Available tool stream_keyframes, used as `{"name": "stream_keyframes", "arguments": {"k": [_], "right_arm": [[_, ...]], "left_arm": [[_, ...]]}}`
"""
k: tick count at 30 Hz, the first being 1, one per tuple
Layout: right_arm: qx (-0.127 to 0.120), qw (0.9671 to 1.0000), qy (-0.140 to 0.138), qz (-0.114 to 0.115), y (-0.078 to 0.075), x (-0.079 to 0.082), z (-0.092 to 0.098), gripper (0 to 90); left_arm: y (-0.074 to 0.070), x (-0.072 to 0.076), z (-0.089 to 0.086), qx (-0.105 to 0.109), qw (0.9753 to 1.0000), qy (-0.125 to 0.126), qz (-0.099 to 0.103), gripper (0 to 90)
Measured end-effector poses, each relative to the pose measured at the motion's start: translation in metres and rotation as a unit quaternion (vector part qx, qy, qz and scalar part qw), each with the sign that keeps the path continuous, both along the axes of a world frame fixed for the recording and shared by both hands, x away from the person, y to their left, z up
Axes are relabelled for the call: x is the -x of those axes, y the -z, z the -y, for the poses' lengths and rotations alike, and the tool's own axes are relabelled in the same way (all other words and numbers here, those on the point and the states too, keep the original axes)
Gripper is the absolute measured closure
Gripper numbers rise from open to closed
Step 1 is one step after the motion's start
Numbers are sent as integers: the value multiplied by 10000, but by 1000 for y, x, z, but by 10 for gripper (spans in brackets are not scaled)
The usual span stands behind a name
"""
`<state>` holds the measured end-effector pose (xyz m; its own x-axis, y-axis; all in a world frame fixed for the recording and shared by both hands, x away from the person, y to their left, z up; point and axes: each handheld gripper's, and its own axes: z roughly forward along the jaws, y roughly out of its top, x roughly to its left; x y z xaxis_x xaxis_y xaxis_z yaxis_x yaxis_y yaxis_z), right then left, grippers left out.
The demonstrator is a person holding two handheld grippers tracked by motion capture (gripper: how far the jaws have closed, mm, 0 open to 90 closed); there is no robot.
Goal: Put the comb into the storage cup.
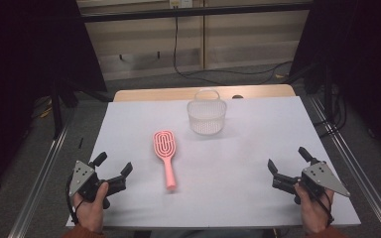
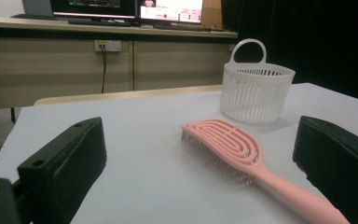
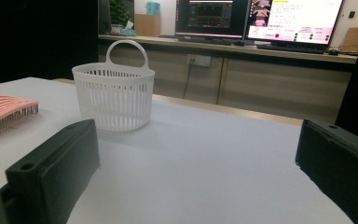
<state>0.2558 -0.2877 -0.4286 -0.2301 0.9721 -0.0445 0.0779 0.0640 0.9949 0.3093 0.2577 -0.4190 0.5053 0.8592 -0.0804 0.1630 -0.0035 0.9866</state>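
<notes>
Lying near the middle of the desk (image 1: 258,163), handle toward the near edge, the brush (image 1: 165,153) waits between the wide-open, empty left gripper (image 1: 113,166) and right gripper (image 1: 287,158), and a pinch on its thin handle could let it swing before reaching the basket (image 1: 207,115).

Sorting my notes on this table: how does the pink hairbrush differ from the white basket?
The hairbrush is pink and lies flat, bristles down, handle toward the person; the basket is white and stands upright with its opening up. The hairbrush is long and slim, the basket round and deep with a loop handle. The hairbrush lies nearer the left tool, the basket at the far edge. Both have slotted surfaces and rest untouched on the white table.
</notes>
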Motion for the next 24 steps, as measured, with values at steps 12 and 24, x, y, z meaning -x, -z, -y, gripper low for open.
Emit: {"name": "stream_keyframes", "arguments": {"k": [12, 24], "right_arm": [[1, 10000, -24, -42, 1, -1, 1, 0], [-46, 9999, -116, -52, 2, -1, 0, 0]], "left_arm": [[2, -6, 2, 64, 9998, 66, -149, 27], [-3, -10, 11, 6, 9989, 440, -149, 40]]}}
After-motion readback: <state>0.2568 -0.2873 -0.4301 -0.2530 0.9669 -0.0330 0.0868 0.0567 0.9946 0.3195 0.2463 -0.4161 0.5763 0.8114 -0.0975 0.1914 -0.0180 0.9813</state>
